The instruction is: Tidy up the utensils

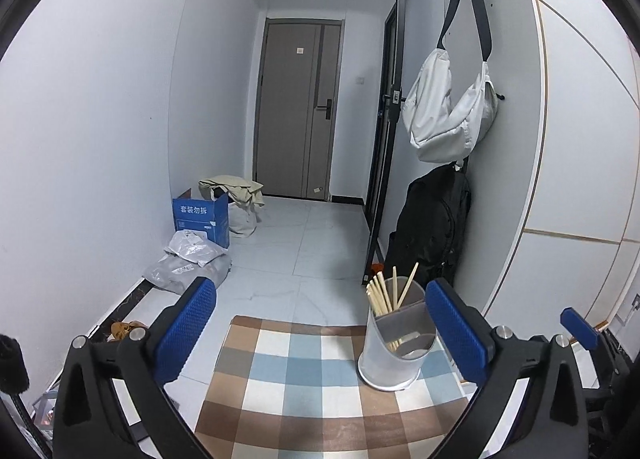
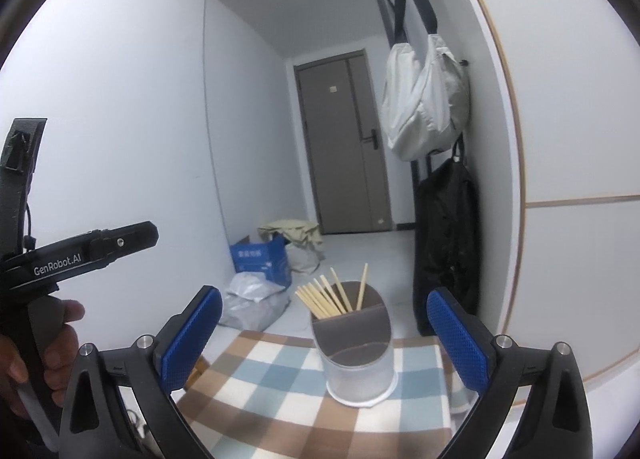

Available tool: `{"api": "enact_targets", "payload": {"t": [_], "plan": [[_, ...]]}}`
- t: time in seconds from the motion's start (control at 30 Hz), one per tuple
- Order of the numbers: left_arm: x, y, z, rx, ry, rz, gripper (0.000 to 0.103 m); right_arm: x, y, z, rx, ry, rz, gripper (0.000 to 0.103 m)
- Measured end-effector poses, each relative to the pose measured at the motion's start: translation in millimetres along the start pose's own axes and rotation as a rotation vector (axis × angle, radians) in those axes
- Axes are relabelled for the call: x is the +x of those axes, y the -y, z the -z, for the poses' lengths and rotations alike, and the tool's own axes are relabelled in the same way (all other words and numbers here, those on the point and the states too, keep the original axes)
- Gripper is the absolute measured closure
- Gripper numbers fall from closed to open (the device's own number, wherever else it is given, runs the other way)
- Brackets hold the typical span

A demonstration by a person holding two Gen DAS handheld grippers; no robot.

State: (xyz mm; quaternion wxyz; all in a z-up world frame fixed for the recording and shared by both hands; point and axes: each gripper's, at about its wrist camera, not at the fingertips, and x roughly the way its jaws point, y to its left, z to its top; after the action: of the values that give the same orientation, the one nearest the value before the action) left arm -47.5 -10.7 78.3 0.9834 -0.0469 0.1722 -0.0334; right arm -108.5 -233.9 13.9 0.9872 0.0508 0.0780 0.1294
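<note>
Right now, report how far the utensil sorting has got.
Done: the wooden chopsticks stand together in the rear compartment of the divided utensil holder on the checked cloth. In hand: nothing; the left gripper and right gripper are both open and empty. Left: the holder's front compartment looks empty in the right wrist view, and no loose utensils show on the cloth, so the job looks nearly complete.

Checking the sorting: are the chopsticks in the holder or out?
In: the chopsticks stand bunched in the holder's rear compartment; the front compartment looks empty.

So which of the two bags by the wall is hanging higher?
The pale grey bag, slung from the top hook by dark straps; the black backpack hangs below it.
</note>
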Motion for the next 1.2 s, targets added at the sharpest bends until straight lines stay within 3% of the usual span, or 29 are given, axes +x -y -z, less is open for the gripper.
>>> {"api": "enact_targets", "payload": {"t": [0.6, 0.7, 1.2], "plan": [[24, 5, 64, 0.062, -0.045, -0.032, 0.001, 2, 6, 57, -0.018, -0.039, 0.067, 0.0], [24, 7, 65, 0.068, -0.06, -0.003, 0.001, 1, 3, 58, -0.028, -0.038, 0.059, 0.0], [19, 3, 64, 0.06, -0.066, -0.011, 0.001, -2, 1, 59, -0.015, -0.039, 0.065, 0.0]]}}
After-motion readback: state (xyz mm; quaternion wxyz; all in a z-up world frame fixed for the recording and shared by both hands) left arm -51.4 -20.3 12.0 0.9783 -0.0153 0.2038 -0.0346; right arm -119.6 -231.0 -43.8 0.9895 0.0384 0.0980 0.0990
